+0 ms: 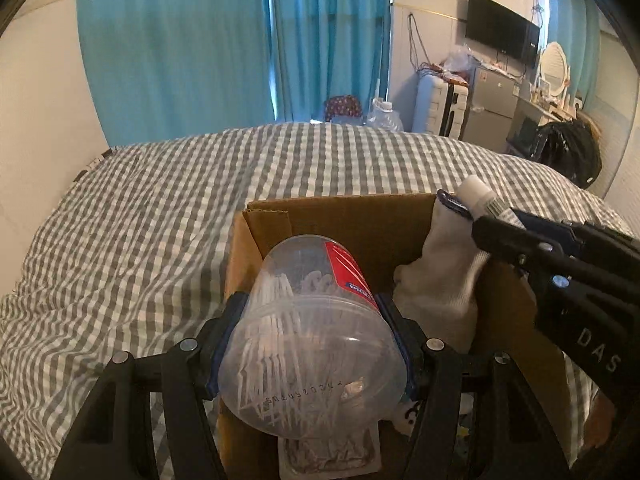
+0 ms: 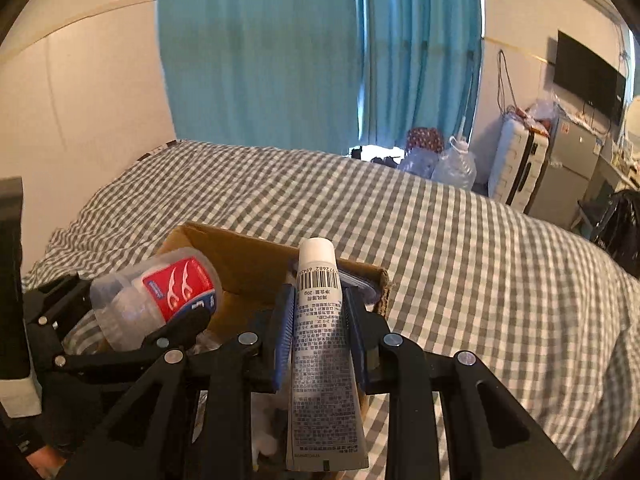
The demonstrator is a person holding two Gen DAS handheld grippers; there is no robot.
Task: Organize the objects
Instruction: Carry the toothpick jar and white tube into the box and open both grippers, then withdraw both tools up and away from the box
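My left gripper [image 1: 314, 308] is shut on a clear plastic jar of floss picks [image 1: 316, 332] with a red label, held on its side over the open cardboard box [image 1: 360, 216]. In the right wrist view the same jar [image 2: 156, 300] hangs at the left above the box [image 2: 248, 252]. My right gripper [image 2: 318, 304] is shut on a white tube [image 2: 320, 340] with a barcode, cap pointing forward over the box's right wall. The tube [image 1: 478, 196] and right gripper [image 1: 472, 210] show at the right of the left wrist view. White cloth [image 1: 444, 272] lies inside the box.
The box sits on a bed with a grey-and-white checked cover [image 1: 160, 208]. A flat packet [image 1: 328, 456] lies on the box floor under the jar. Blue curtains [image 1: 224, 40], water bottles [image 2: 454, 164], a suitcase [image 2: 516, 160] and a wall television [image 2: 588, 76] stand beyond the bed.
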